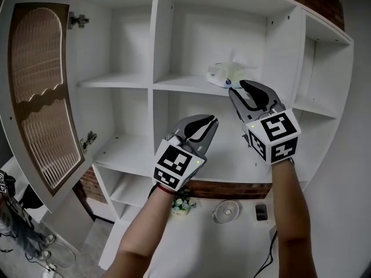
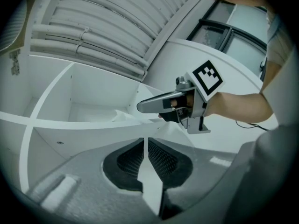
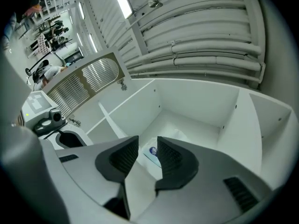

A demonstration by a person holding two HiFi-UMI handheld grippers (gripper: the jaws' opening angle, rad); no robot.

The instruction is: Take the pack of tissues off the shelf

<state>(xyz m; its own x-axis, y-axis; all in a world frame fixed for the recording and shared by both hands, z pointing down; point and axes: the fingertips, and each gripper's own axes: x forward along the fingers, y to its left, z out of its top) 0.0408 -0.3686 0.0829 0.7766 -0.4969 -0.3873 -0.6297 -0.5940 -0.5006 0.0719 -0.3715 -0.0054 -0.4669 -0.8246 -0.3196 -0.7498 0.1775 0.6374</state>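
Head view: tissues lay on middle shelf, 11 o'clock of right gripper; jaws apart, nothing grasped. Left gripper at 8 o'clock, jaws closed, empty.

1. I see a white cupboard door with a woven cane panel standing open at the left.
2. Lower down, on the white desk, a small round white fan sits between a little flowering pot plant and a small dark flat device.
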